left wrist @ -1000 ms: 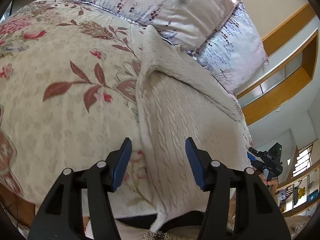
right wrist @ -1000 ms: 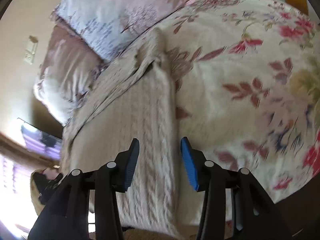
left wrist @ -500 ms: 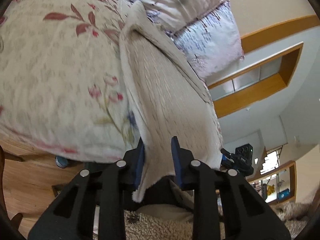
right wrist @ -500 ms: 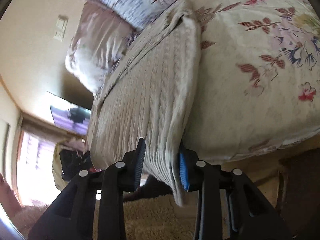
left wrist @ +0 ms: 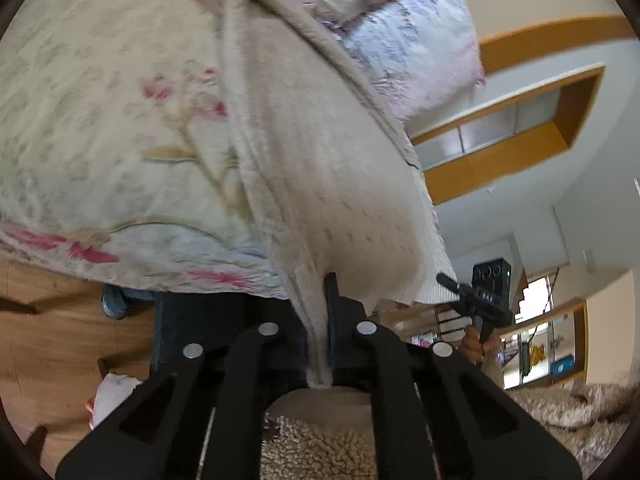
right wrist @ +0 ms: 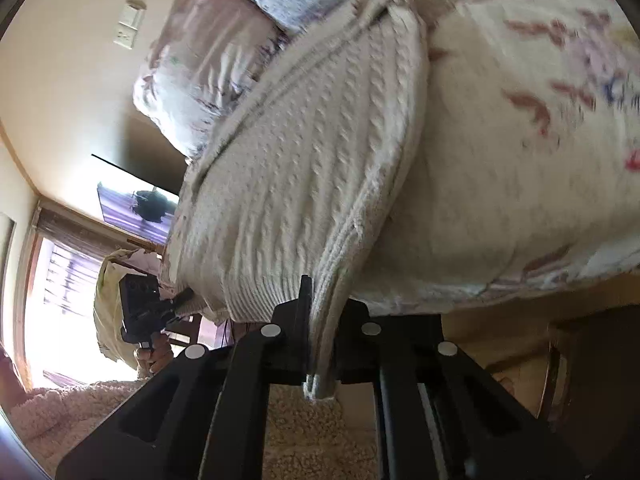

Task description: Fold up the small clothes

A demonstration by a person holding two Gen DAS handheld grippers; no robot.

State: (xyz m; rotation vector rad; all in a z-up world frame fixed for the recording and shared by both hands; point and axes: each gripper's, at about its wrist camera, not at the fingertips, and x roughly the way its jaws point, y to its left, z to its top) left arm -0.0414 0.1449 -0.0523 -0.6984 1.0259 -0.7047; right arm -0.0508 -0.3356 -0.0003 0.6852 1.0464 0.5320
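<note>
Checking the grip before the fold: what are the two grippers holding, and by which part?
Both hold the cream cable-knit sweater: left gripper and right gripper are each clamped on its near edge, at opposite corners.

no legible text, brand, number or sign found in either wrist view. the dark device [left wrist: 486,294] held at the right of the left wrist view carries small pale marks on its body, too small and blurred to read. the wall plate [right wrist: 129,24] and the lit screen [right wrist: 136,208] in the right wrist view show no readable characters.
</note>
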